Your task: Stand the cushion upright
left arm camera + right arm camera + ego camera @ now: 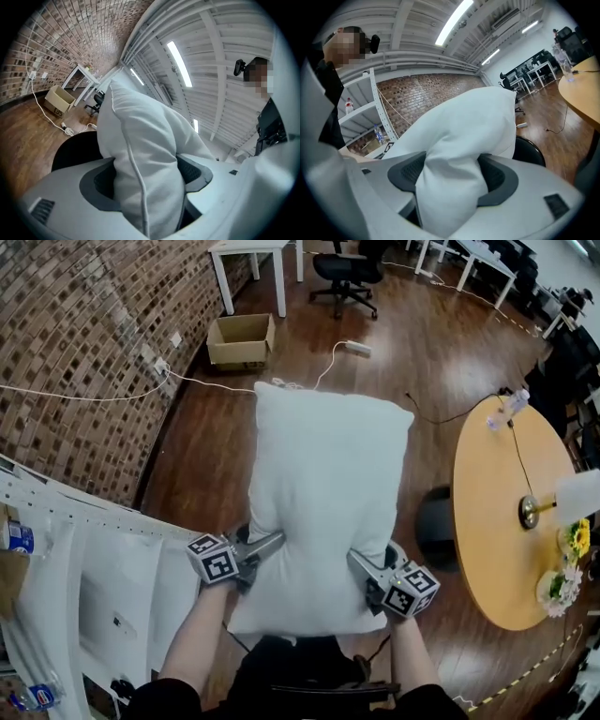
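Observation:
A large white cushion (pixel 323 493) is held in the air over the wooden floor, its long side running away from me. My left gripper (pixel 267 545) is shut on the cushion's left edge near the lower end. The right gripper (pixel 361 563) is shut on the right edge at about the same height. In the left gripper view the cushion (pixel 140 164) is squeezed between the dark pads (pixel 101 180), its piped seam facing the camera. In the right gripper view the cushion (pixel 459 159) bulges out between the pads (pixel 497 176).
A round black stool (pixel 437 521) stands on the floor to the cushion's right, next to a round wooden table (pixel 502 512) with a lamp and flowers. White shelving (pixel 84 559) lies to the left along a brick wall. A cardboard box (pixel 241 340) and cables lie farther off.

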{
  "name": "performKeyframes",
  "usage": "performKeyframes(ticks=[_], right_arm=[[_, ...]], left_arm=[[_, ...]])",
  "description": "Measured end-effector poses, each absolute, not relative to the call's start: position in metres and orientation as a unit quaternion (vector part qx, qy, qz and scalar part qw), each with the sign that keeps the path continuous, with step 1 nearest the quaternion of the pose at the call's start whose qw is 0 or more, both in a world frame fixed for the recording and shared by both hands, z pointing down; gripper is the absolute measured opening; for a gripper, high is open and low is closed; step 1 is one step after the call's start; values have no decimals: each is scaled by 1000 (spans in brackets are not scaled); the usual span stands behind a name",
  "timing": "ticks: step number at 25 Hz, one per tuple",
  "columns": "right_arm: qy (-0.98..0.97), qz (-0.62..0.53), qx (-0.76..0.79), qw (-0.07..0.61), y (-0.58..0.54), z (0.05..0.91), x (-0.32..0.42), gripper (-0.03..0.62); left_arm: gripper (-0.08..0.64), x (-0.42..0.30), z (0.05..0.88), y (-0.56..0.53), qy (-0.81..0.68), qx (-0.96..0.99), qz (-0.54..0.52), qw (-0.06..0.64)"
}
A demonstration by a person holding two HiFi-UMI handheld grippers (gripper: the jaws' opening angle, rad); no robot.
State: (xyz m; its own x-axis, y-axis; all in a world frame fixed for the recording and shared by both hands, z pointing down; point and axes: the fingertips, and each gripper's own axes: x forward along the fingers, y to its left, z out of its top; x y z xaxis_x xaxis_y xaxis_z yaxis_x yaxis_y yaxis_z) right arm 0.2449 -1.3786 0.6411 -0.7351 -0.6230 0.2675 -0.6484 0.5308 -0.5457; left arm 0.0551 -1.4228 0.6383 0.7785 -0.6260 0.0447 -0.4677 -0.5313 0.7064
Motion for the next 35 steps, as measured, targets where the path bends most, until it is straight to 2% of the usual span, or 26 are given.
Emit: performKeyframes(ticks=[4, 12, 20, 29, 35], right_arm=[[-870, 318, 372, 50, -1375, 665, 244, 354], [-851, 301, 387, 188, -1346, 748, 231, 356], [-819, 296, 412, 268, -1341, 821, 235, 356], [-803, 321, 423, 271, -1337, 848, 245, 368], [-796, 328, 428, 275, -1321, 840, 255, 367]], left_arm=[[358, 50, 665, -1424, -345, 867, -60, 354], [358, 48, 750, -1416, -412, 847, 123, 314], [330, 42, 808, -1408, -451, 816, 176, 316], [321, 27, 832, -1391, -478, 791, 142, 354], [320, 9, 811, -1378, -480, 798, 143, 335]])
